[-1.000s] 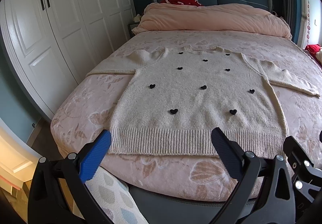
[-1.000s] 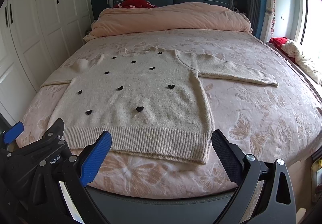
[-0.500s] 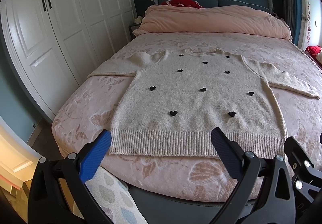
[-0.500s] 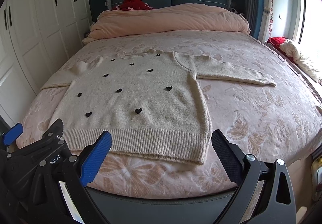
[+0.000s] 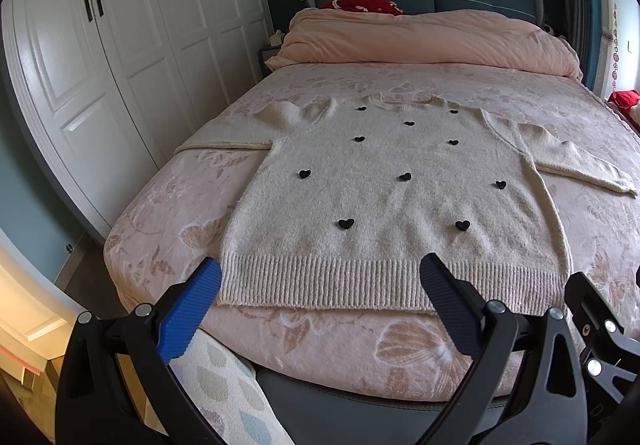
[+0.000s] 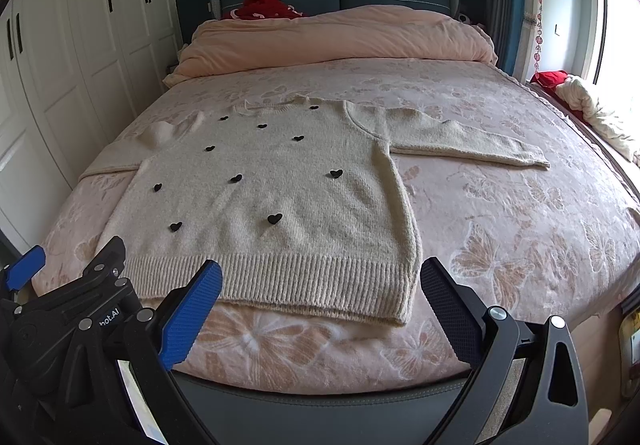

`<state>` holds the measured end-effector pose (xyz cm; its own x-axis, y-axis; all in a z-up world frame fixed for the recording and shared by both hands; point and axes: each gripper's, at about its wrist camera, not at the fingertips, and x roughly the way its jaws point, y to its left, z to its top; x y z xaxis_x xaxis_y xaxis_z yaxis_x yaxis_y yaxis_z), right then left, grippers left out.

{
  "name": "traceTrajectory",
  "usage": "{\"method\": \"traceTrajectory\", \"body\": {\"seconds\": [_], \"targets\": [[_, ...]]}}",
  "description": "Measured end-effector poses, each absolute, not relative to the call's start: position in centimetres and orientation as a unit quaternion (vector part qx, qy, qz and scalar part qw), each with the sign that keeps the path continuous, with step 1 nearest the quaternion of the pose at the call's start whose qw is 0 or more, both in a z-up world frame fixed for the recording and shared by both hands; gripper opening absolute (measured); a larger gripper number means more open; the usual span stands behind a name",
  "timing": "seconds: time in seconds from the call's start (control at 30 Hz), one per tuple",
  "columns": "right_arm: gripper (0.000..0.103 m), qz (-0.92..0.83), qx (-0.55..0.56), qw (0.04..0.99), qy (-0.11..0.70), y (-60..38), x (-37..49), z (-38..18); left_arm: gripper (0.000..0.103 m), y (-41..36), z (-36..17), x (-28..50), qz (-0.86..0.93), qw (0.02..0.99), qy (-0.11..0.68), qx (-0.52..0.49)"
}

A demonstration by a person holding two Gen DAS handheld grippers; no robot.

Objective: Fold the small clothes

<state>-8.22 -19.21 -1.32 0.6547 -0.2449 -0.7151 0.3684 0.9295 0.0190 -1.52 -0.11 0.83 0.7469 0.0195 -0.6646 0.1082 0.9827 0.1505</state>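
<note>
A cream knitted sweater (image 5: 392, 201) with small black hearts lies flat, front up, on the bed, sleeves spread to both sides, ribbed hem toward me. It also shows in the right wrist view (image 6: 272, 197). My left gripper (image 5: 320, 297) is open and empty, hovering just before the hem at the bed's foot. My right gripper (image 6: 320, 297) is open and empty, near the hem's right corner. The left gripper's body (image 6: 72, 317) shows at the lower left of the right wrist view.
The bed has a pink butterfly-pattern cover (image 6: 500, 245) and a rolled pink duvet (image 5: 424, 37) at the headboard. White wardrobes (image 5: 120, 65) stand along the left. Red cloth (image 5: 364, 1) lies by the headboard. Clothes (image 6: 592, 109) lie on the window sill at right.
Both grippers have moved slightly forward and lower toward the sweater's hem. The sweater has not moved. Both grippers remain open.
</note>
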Motion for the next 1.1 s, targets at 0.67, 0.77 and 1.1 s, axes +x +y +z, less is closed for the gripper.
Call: {"method": "traceTrajectory", "body": {"seconds": [0.67,0.77,1.1], "targets": [[0.098,-0.17,0.086,0.904,0.383,-19.11,-8.27,-1.68,0.097,-0.05,0.74,-1.65,-0.02,0.931,0.353,0.092],[0.098,-0.171,0.086,0.904,0.383,-19.06,-8.23,-1.72,0.097,-0.06,0.74,-1.66,-0.019,0.931,0.353,0.092],[0.098,-0.171,0.09,0.901,0.387,-19.26,-8.17,-1.88,0.097,0.0,0.66,-1.67,-0.019,0.931,0.353,0.092]]}}
